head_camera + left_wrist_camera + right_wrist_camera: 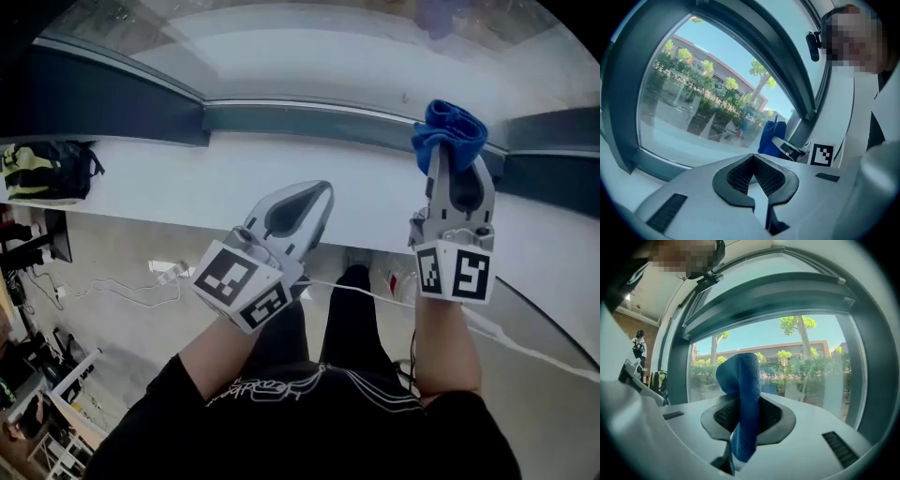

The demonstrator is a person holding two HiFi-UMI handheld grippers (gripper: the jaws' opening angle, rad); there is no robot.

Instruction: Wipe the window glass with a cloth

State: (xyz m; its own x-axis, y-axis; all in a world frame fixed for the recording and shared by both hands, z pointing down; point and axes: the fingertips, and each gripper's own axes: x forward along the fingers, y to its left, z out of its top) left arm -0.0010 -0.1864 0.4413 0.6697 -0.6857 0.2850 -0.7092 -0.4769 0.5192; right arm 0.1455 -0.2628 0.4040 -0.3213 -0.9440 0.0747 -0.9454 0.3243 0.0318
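The right gripper (456,161) is clamped on a blue cloth (451,131), its jaws closed on the cloth's middle so that a folded bunch stands out past the tips and a short tail hangs behind the pads. The cloth is held up in front of the lower edge of the window glass (309,47), above the dark window frame (309,117); it looks short of the pane, though contact cannot be told for certain. The left gripper (317,197) has its jaws drawn together with nothing between them and points over the white sill (141,178), well apart from the cloth. The step in hand seems to be bringing the cloth to the glass, so a good wipe would press only the soft bunch against the pane, keep the hard jaw tips off it, and hold the grip firm so the cloth does not slide out under drag; long overlapping passes should suit a pane this wide. Through the glass show trees and a low building in sun. Indoors, a yellow-and-black bag (42,173) sits at the sill's far left, and cables (122,291) trail across the pale floor below
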